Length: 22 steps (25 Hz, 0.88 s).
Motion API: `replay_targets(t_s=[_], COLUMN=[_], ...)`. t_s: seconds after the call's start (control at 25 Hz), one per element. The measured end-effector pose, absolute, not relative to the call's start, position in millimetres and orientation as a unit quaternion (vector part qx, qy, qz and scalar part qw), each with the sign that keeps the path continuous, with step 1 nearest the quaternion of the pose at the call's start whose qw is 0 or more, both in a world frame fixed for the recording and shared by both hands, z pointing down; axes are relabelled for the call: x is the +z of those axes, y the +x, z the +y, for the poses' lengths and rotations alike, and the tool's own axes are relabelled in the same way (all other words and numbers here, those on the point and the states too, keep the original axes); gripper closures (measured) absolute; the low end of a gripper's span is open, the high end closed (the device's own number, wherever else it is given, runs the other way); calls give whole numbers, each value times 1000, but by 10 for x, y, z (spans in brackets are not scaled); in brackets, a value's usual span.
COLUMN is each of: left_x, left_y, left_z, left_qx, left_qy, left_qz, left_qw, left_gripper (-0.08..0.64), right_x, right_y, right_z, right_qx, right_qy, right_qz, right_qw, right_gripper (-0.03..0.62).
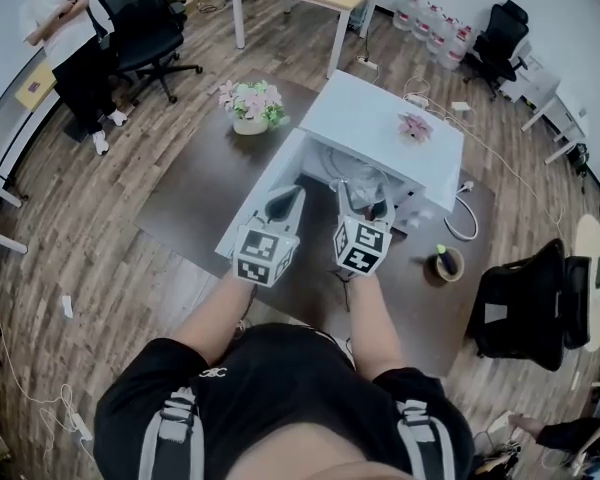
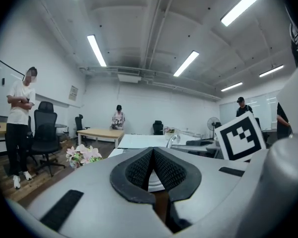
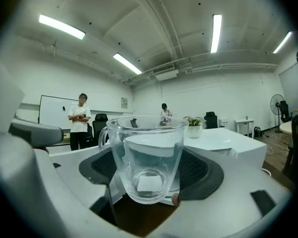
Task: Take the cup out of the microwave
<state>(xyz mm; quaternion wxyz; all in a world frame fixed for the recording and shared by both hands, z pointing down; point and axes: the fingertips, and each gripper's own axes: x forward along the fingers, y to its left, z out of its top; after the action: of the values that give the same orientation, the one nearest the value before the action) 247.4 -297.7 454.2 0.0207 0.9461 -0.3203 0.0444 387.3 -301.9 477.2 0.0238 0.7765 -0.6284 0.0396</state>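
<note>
While the clear glass cup [image 3: 149,143] stands upright, it is clamped by its sides in the wide-set jaws of the right gripper [image 3: 151,168], just in front of the open white microwave [image 1: 380,118] on the dark bench [image 1: 195,193]. Alongside, the left gripper [image 2: 153,170] is closed and empty, so the right hand seems better placed to set the cup down.

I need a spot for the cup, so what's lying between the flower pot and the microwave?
Nothing; the head view shows only bare dark tabletop between the flower pot and the microwave.
</note>
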Motion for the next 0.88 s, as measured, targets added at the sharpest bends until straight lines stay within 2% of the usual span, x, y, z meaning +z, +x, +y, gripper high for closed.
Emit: replay_targets(t_s=[0.28,0.88], left_x=[4345,4163], left_y=[2608,2680], left_z=[-2841,-2706], left_qx=[24,14], left_qy=[959,969], left_qz=[-282,-249], left_qw=[5,-4], left_gripper=[566,566], right_x=[4363,4263], right_y=[3949,4016], right_z=[-2659,-2233], right_qx=[25,6], right_qy=[804,825], right_qz=[-593,-565], right_qw=[21,18], right_gripper=[219,219])
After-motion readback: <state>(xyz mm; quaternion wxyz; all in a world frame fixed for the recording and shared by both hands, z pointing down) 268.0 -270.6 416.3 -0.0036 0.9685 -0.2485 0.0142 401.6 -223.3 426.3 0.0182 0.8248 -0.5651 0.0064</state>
